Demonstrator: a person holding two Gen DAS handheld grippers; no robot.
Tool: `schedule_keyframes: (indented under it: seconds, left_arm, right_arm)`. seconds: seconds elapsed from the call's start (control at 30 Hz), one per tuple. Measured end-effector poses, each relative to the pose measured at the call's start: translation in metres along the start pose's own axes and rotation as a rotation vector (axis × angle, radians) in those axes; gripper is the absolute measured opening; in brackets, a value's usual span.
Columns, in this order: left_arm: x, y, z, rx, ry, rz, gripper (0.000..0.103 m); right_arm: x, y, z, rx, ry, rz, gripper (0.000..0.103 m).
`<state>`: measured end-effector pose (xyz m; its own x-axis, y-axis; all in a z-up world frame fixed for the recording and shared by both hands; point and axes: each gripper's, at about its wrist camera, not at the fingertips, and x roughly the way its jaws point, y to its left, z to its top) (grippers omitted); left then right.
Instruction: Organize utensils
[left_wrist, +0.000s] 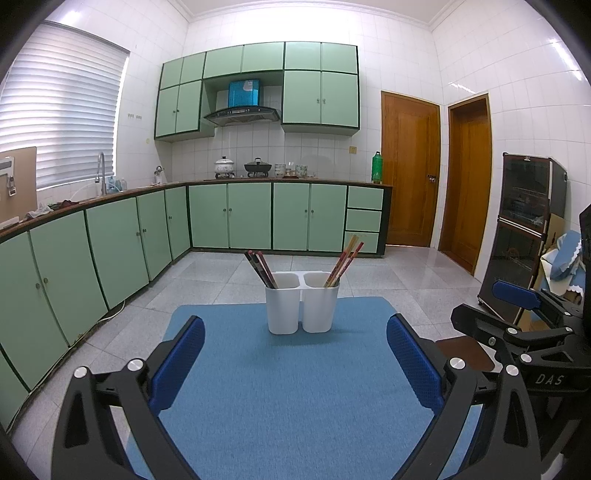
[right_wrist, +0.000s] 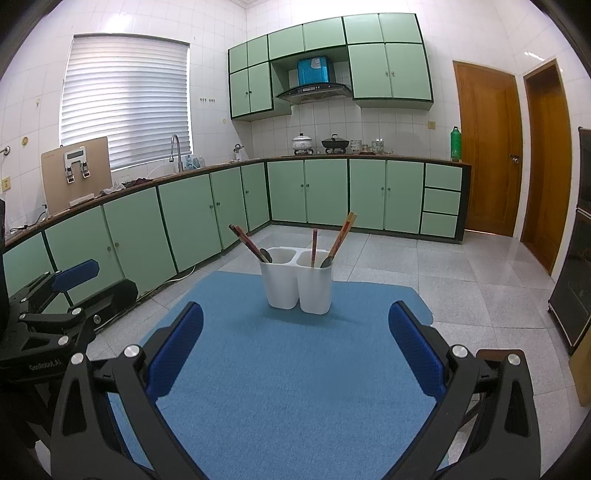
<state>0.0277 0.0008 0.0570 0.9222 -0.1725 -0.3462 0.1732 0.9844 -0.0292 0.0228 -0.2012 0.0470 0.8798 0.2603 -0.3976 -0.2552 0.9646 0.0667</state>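
My grippers: left gripper (left_wrist: 295, 347) and right gripper (right_wrist: 295, 332) both wide open, empty.
Risk: white holder (right_wrist: 297, 282), frame centre, tipping if I snag the leaning chopsticks (right_wrist: 341, 234).

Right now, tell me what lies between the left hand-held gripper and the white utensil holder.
Only bare blue mat lies between the left hand-held gripper and the white utensil holder, as the left wrist view shows.

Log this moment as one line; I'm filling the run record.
left gripper: open, empty | right gripper: open, empty | white two-cup holder: upright on blue mat | chopsticks, spoons: in both cups
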Motion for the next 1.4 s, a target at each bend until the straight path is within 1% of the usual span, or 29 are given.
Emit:
schedule_keyframes:
  seconds: [1.4]
  left_arm:
    - [0.0045,-0.0018,-0.0069,-0.015,0.010,-0.010,0.097]
  right_arm:
    - [0.0087,0.0060,-0.0066,0.001,0.015,0.000,0.097]
